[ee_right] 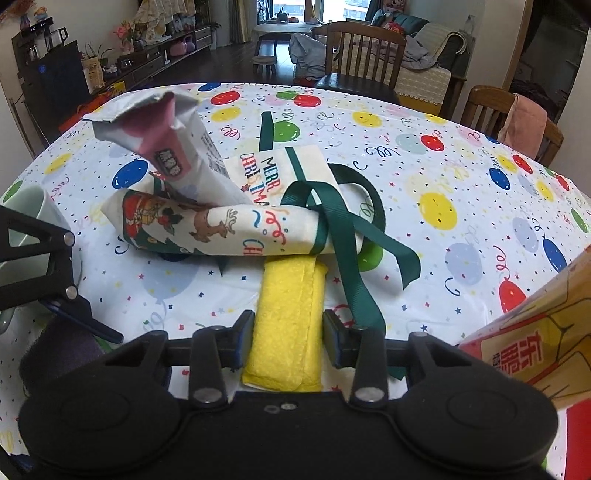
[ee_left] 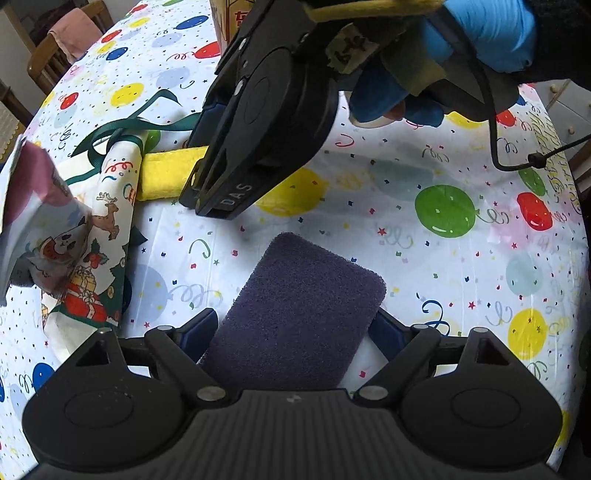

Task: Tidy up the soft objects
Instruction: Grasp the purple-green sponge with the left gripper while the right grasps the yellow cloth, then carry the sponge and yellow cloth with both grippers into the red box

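A dark purple scouring sponge [ee_left: 299, 314] lies flat on the balloon-print tablecloth [ee_left: 424, 266]. My left gripper [ee_left: 293, 328] points down over it, its jaws open astride the sponge's near end with a thin gap at each pad. A yellow sponge [ee_right: 290, 314] lies lengthwise between the fingers of my right gripper [ee_right: 290, 332], whose pads sit flush against both its long sides. In the left wrist view the right gripper [ee_left: 207, 199], held by a blue-gloved hand [ee_left: 491, 33], covers the near end of the yellow sponge [ee_left: 166, 173].
A Christmas-print cloth bag [ee_right: 221, 229] with green ribbon [ee_right: 347, 229] lies just beyond the yellow sponge, with a white and pink packet [ee_right: 177, 147] sticking out of it. A pale mug [ee_right: 22, 218] stands at the left, a printed carton [ee_right: 535, 332] at the right. Wooden chairs [ee_right: 362, 55] ring the table.
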The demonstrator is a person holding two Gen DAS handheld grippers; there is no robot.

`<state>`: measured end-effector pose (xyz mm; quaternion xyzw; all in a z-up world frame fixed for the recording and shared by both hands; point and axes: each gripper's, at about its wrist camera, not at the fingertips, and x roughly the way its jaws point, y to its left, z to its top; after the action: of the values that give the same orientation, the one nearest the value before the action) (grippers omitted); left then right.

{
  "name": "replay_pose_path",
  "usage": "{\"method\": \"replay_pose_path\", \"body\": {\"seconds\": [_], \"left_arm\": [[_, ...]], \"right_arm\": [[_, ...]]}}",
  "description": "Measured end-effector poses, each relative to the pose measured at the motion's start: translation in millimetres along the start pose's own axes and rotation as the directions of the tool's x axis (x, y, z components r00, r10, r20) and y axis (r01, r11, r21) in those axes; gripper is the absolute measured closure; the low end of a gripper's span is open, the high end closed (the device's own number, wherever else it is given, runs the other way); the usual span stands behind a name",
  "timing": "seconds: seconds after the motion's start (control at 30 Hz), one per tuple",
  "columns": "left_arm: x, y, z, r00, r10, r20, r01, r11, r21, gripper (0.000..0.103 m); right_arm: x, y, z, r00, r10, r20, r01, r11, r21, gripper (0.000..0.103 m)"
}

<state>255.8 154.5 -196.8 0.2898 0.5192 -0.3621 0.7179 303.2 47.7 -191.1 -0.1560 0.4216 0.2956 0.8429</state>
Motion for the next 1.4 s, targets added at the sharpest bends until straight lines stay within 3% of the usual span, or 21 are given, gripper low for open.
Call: {"method": "replay_pose_path", "body": {"seconds": [0.23,0.53,0.87,1.1,1.4], "left_arm": [[-4.9,-9.8,0.9,1.000,0.002,0.007,-0.002,1.000,0.010,0.015],[-24.3,-26.1,7.4,0.998,0.024,0.056,-0.024,1.000,0.001,0.015],[-67.3,-51.3,15.7,0.981,0.073,0.180,-0.048,0.990,-0.136,0.015],[-108.1,-65.0,26.1,0.953,0.126,0.277,-0.031,0.946,-0.323,0.015],[-149.7,-84.3,47.3,0.909,0.203,0.363,-0.007,0.881,-0.473,0.015]], "right_arm": [[-23.4,-2.3,-6.9,0.999,0.039,0.015,-0.039,0.999,0.010,0.067],[-81.4,-17.6,-34.7,0.997,0.061,0.041,-0.065,0.992,0.105,0.067],[-161.5,-26.9,-64.0,0.995,0.012,0.095,-0.029,0.983,0.180,0.067],[-218.1,-29.7,-79.4,0.989,-0.053,0.138,0.023,0.978,0.209,0.067],[-265.2,-44.4,-94.0,0.975,-0.111,0.190,0.066,0.971,0.230,0.067]]}}
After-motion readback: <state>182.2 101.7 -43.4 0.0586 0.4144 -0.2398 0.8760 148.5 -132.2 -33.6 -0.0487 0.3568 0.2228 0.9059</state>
